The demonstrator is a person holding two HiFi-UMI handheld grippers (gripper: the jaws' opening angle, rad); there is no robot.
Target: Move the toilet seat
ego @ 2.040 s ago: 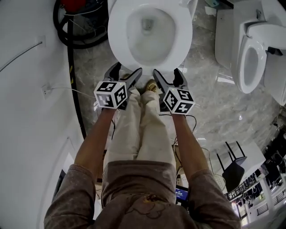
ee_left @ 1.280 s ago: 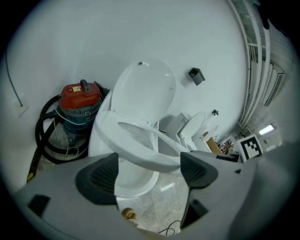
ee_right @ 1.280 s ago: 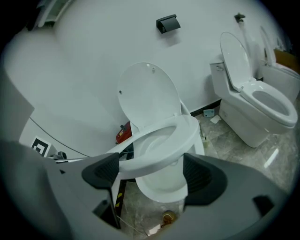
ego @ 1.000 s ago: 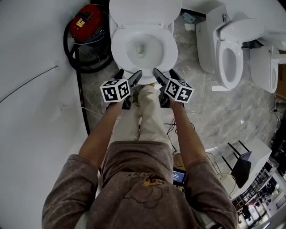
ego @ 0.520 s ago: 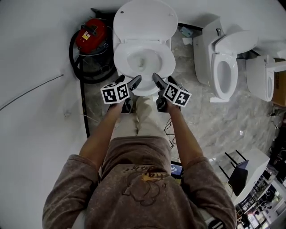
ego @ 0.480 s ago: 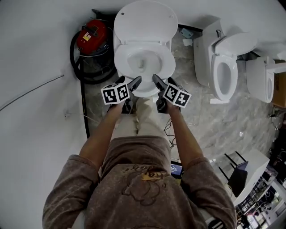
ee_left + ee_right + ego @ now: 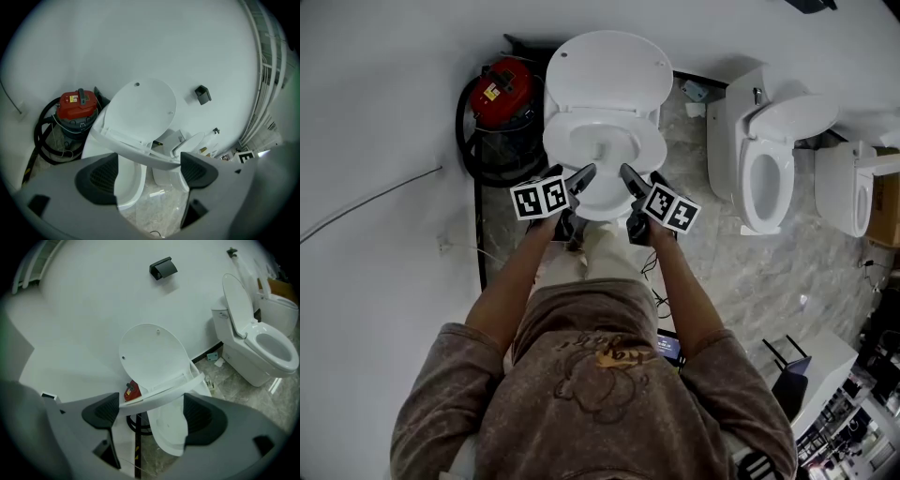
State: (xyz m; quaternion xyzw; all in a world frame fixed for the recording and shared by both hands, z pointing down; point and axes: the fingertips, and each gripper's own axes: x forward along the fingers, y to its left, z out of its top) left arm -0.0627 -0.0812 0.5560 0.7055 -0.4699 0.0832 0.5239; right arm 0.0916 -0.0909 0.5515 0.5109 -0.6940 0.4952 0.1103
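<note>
A white toilet stands against the wall with its lid [image 7: 605,70] raised and its seat [image 7: 605,150] lying flat on the bowl. My left gripper [image 7: 570,173] and right gripper [image 7: 643,176] hover side by side at the bowl's front rim, both open with nothing between the jaws. In the left gripper view the lid [image 7: 140,112] and the seat's edge [image 7: 136,149] lie beyond the open left gripper [image 7: 149,173]. From the right gripper [image 7: 152,413], which is also open, the lid [image 7: 152,357] and seat edge [image 7: 164,397] show ahead.
A red vacuum cleaner [image 7: 497,89] with a black hose sits left of the toilet by the white wall. Two more toilets [image 7: 769,141] [image 7: 853,183] stand to the right on the marble floor. A black fixture [image 7: 163,268] hangs on the wall.
The head view has drawn back, so the raised lid and the neighbouring toilets now show. Both grippers stay open at the bowl's front rim.
</note>
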